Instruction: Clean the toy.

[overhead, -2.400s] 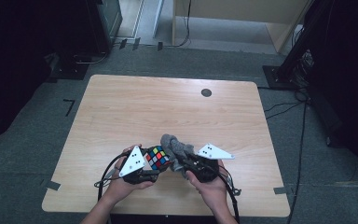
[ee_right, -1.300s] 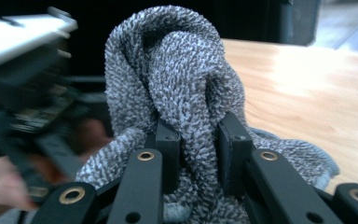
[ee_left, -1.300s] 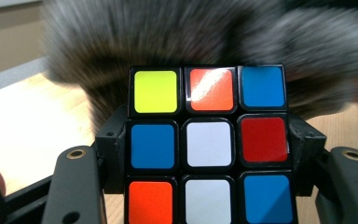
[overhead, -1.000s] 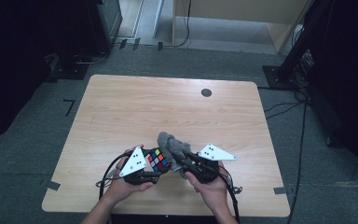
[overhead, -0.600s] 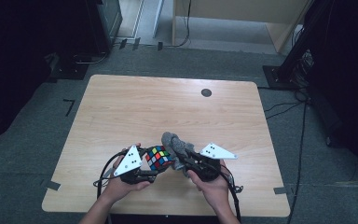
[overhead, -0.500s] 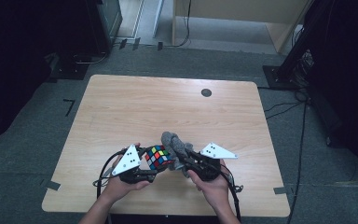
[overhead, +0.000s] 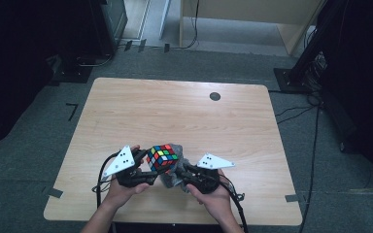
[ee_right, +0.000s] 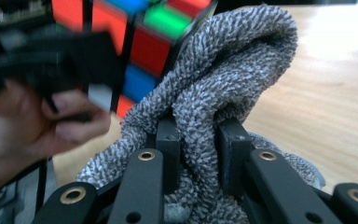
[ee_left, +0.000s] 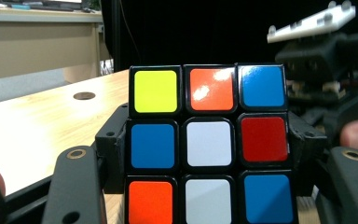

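Two grippers meet near the front edge of the wooden table [overhead: 184, 116], each held in one of the person's hands. Seen from the high view, the left gripper [overhead: 143, 167] carries a scrambled puzzle cube [overhead: 163, 157] above the tabletop, and the right gripper [overhead: 182, 171] sits just beside it with a grey cloth [overhead: 174, 177] bunched between the two. In the left gripper view the cube [ee_left: 207, 144] stands squarely between the black jaws, which press on its left and right sides; the face toward the camera shows yellow, orange and blue across the top row, blue, white and red in the middle, and orange, white and blue below. The right gripper's grey plate and black body show just behind the cube's right edge there. In the right gripper view the jaws are drawn close together and pinch a thick fold of the looped grey cloth [ee_right: 223, 102], which rises between them and curls over toward the cube [ee_right: 144, 42]. The cloth's upper fold lies against the cube's lower right side, touching it, with red, green and blue tiles showing above. The hand [ee_right: 32, 121] holding the left gripper shows blurred at the left of that view.
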Motion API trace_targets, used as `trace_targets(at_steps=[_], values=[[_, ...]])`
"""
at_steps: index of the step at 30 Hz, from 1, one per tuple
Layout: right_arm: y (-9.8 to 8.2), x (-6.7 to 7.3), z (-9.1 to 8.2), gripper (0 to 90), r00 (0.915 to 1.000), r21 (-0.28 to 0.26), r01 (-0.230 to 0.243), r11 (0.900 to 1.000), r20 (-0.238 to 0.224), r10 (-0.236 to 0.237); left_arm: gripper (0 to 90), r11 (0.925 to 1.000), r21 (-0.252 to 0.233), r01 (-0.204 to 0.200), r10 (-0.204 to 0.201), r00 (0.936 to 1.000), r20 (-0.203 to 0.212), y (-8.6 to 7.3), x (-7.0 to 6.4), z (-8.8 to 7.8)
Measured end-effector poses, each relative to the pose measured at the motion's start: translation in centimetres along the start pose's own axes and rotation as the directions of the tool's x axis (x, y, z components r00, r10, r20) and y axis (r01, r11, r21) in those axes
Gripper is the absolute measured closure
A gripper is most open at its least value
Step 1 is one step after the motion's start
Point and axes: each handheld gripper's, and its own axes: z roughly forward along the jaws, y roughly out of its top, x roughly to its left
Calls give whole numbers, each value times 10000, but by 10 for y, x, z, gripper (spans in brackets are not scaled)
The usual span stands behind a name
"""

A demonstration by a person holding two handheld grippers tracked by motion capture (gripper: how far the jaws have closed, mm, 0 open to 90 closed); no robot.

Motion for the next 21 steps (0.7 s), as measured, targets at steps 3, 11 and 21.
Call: trace_targets(at_steps=[3, 11, 21], values=[[-1, 2, 2, 749, 9997, 128, 220, 9997, -57, -219, 342, 9999, -50, 97, -97, 10000, -9, 0, 2, -1], [9, -1, -17, 756, 9977, -1149, 542, 9919, 469, -490, 342, 9997, 43, 222, -222, 9995, 206, -1, 1, 2], [6, 0, -8, 752, 9973, -442, 729, 9964, 129, -724, 341, 9988, -14, 486, -485, 9981, 385, -2, 3, 1]])
